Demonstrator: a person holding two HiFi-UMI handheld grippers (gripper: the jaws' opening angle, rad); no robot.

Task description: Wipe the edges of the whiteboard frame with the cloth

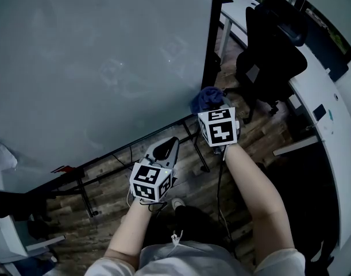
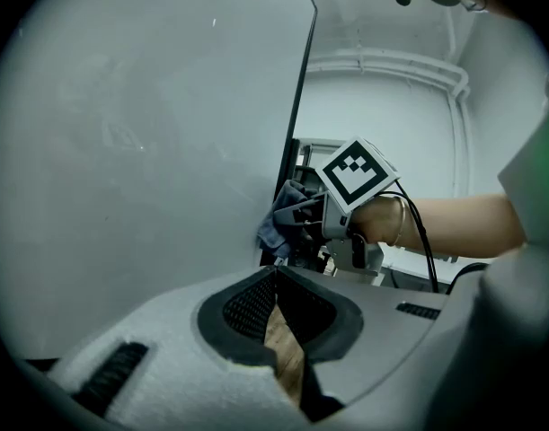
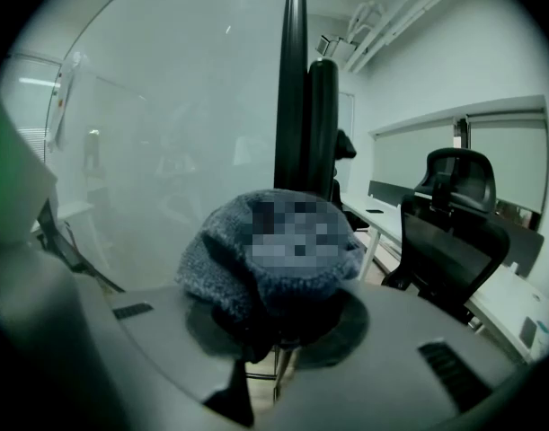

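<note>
The whiteboard [image 1: 95, 56] fills the upper left of the head view, with its black frame [image 1: 212, 39] running down the right side. My right gripper [image 1: 216, 105] is shut on a bunched blue-grey cloth [image 1: 208, 98], which sits against the frame's lower right corner. In the right gripper view the cloth [image 3: 216, 263] covers the jaw tips, and the frame edge [image 3: 292, 79] rises straight behind it. My left gripper [image 1: 167, 150] hangs below the board's bottom edge, shut and holding nothing. From the left gripper view, the cloth [image 2: 278, 218] touches the frame [image 2: 297, 106].
A black office chair [image 1: 273, 50] stands right of the board. A white desk [image 1: 330, 125] curves along the far right. The board's stand bars and cables [image 1: 106, 165] run over the wood floor [image 1: 261, 137] under the bottom edge. A white object [image 1: 0, 154] lies at the left.
</note>
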